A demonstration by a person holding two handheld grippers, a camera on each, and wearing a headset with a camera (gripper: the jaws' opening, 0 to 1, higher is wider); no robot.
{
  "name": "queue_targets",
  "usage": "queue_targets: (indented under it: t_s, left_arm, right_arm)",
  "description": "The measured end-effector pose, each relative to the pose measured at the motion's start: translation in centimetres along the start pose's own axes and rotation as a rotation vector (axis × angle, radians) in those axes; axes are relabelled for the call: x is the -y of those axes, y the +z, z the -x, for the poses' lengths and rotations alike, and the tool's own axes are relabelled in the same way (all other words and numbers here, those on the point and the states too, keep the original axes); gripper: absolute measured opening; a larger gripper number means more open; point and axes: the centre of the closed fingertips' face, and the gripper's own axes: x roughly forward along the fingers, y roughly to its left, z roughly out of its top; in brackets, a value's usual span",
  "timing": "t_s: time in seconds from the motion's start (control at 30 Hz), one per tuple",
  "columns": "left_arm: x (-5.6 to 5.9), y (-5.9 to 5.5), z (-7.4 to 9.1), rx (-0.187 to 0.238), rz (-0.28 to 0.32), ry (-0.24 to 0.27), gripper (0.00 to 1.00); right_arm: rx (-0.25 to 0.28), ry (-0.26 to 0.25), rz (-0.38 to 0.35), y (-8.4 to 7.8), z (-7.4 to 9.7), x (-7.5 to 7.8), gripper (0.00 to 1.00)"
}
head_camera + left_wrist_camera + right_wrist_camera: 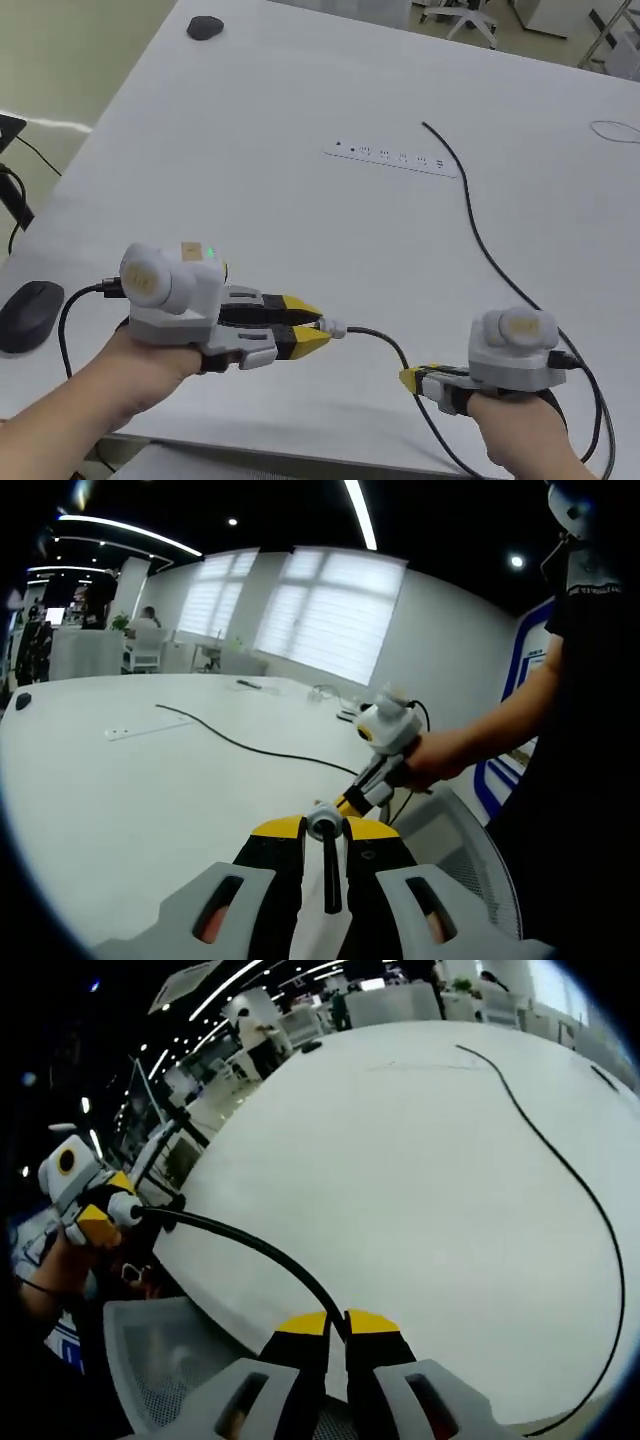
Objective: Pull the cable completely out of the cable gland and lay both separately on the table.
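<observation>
White tabletop point(300, 220) below, left gripper point(318, 324) clamped on the cable gland point(335, 327), right gripper point(409, 379) pinching the cable point(385, 340) near it, so I'd pull straight apart.

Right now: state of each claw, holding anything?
Left claw: shut on the cable gland.
Right claw: shut on the cable.

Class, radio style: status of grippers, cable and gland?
Left hand-held gripper shut on cable gland. Right hand-held gripper shut on cable. Cable not yet out. Power strip far off.
</observation>
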Motion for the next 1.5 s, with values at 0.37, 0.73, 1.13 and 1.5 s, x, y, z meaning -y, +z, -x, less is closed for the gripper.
queue_targets:
  t_s: [0.37,0.73,1.13,1.5]
  left_arm:
    - [0.2,0.0,-0.1,0.007,0.0,-0.005,0.15]
    - [-0.5,0.2,0.3,0.007,0.011,0.004,0.15]
    - [-0.9,0.7,0.3,0.025,0.039,0.002,0.14]
    - [-0.7,-0.1,0.7,0.0,0.063,0.008,0.14]
  right_arm:
    - [-0.03,0.005,-0.095,-1.2,-0.6,-0.1,0.01]
    - [-0.01,-0.009,-0.009,-0.9,-0.7,-0.1,0.02]
    - [-0.019,-0.044,0.236,-0.6,0.2,-0.4,0.04]
    - [0.176,0.078,0.739,5.0,3.4,-8.0,0.42]
